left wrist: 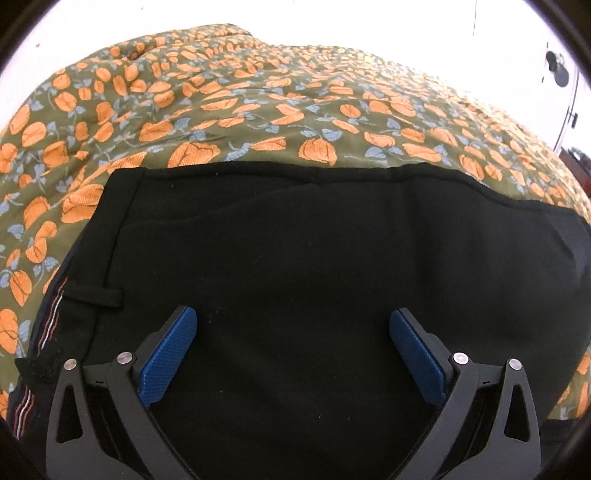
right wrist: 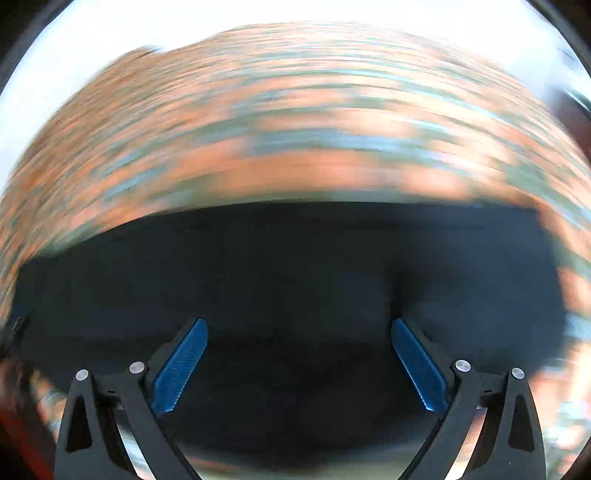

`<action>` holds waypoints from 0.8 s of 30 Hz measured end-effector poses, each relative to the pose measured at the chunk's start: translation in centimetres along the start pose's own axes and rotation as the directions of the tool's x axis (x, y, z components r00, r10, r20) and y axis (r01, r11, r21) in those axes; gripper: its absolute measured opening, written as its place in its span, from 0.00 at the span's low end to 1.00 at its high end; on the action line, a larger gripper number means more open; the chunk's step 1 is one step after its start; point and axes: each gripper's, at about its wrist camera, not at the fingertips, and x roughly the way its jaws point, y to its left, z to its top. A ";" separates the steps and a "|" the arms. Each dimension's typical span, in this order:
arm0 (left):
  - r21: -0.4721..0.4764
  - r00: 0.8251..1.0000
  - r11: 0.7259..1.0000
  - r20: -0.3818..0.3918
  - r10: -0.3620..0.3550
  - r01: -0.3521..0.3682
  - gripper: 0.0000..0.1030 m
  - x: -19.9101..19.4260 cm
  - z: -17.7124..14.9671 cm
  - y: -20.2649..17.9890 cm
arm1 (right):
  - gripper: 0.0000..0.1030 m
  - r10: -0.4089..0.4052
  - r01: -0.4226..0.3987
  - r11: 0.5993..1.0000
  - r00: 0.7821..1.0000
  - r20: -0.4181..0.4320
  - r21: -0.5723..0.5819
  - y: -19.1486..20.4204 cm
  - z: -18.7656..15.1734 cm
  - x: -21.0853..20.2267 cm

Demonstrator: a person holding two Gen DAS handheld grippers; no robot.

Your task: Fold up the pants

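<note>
Black pants (left wrist: 303, 266) lie flat on the floral bedspread, folded into a wide block, with the waistband and a belt loop (left wrist: 92, 295) at the left. My left gripper (left wrist: 293, 317) is open just above the pants, blue pads (left wrist: 170, 358) spread wide, holding nothing. In the right wrist view the picture is smeared sideways by motion. The pants (right wrist: 295, 277) show as a dark band below the blurred bedspread. My right gripper (right wrist: 299, 325) is open over them, its blue pads (right wrist: 417, 369) apart and empty.
The bedspread (left wrist: 258, 110) is olive green with orange flowers and blue leaves, rumpled, and runs far beyond the pants. A white wall (left wrist: 406, 26) stands behind the bed. A dark fixture (left wrist: 557, 70) hangs on the wall at the far right.
</note>
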 end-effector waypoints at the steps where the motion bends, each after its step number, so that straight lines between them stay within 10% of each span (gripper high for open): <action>1: 0.000 1.000 1.000 0.002 0.000 0.000 1.00 0.2 0.0 0.2 | 0.97 -0.085 0.086 0.993 0.996 -0.021 0.081 -4.6 0.2 -0.4; 4: 0.002 1.000 1.000 0.005 0.005 -0.005 1.00 0.3 0.0 0.2 | 0.96 -0.222 0.226 0.956 0.974 -0.045 0.189 -12.3 0.3 -2.5; 11: 0.004 1.000 1.000 0.016 0.008 -0.008 1.00 0.5 -0.1 0.3 | 0.95 -0.095 0.082 0.978 0.994 0.060 0.190 -13.0 4.3 -3.4; 16: 0.002 1.000 1.000 0.020 0.006 -0.006 1.00 0.7 -0.2 0.3 | 0.55 -0.150 0.151 0.968 0.988 -0.018 0.202 -13.1 4.3 0.2; 18: 0.003 1.000 1.000 0.020 0.006 -0.006 1.00 0.7 -0.2 0.3 | 0.07 -0.128 0.119 0.966 0.991 0.025 0.231 -13.6 3.7 -0.9; 24: 0.004 1.000 1.000 0.019 0.008 -0.008 1.00 0.7 -0.2 0.3 | 0.07 -0.076 0.078 0.997 0.961 0.265 0.001 -9.4 -1.7 -11.0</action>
